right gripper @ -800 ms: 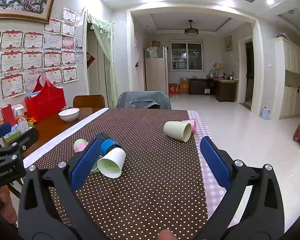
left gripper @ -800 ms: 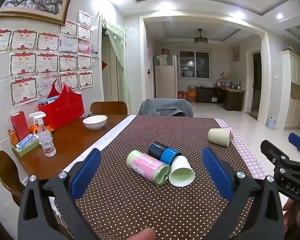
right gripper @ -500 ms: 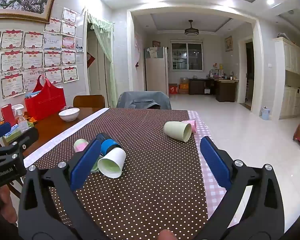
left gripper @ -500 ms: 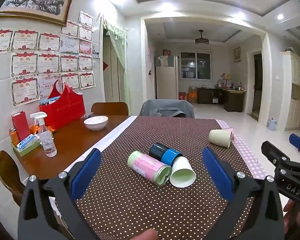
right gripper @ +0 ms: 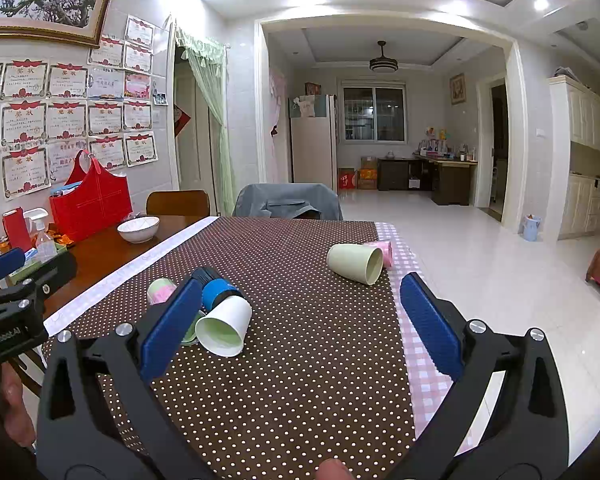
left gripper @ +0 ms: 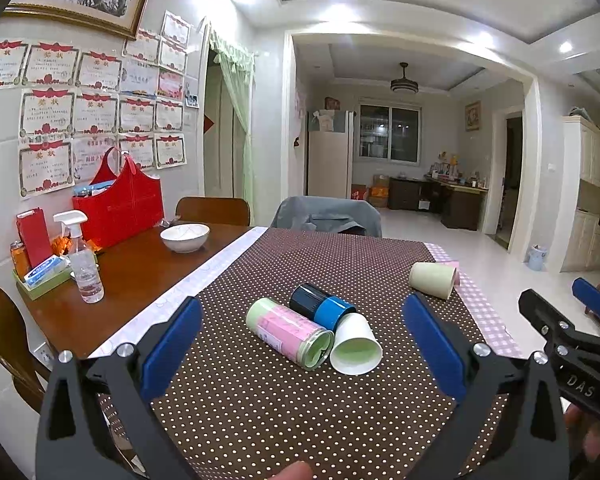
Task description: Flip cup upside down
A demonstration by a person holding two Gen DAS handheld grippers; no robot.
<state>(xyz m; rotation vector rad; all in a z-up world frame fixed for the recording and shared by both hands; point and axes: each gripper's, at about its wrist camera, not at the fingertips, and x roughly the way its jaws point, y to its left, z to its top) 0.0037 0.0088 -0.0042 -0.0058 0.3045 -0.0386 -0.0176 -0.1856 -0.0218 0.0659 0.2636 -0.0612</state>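
Setting: Dining room at night under ceiling lights, a long table [left gripper: 148,280] covered by a brown polka-dot cloth [left gripper: 300,400], award certificates on the tiled wall.

Left hand-held gripper [left gripper: 302,344]: Held low over the near end of the table, jaws spread wide, nothing between the blue pads; it faces the cluster of fallen cups.

Right hand-held gripper [right gripper: 300,318]: Also spread wide and empty, held over the right half of the cloth, with the far pale green cup just beyond its right finger.

Nearest cup: A white paper cup [left gripper: 356,346] lies on its side, green-lined mouth toward the camera, touching the two cups beside it.

Neighbours: A pink-and-green cup [left gripper: 290,332] and a dark cup with a blue band [left gripper: 320,306], both on their sides, lie just left of and behind the white one.

Far cups: A pale green cup [right gripper: 354,263] lies on its side near the right edge of the cloth, well apart from the cluster, with a pink cup [right gripper: 382,250] tucked behind it.

Handling: The paper cup looks light and thin-walled, likely to crush or skid under a hard squeeze; the plastic-looking ones appear stiffer but smooth, and any of them may roll.

Where to hold: Probably across the mid-body, pads on opposite sides of the wall, closing gently, so that the cup can be turned mouth-down.

Progress: No cup stands mouth-down yet.

Beyond: A white bowl [left gripper: 185,237], a spray bottle [left gripper: 82,258] and a red bag [left gripper: 118,204] sit on bare wood at left.
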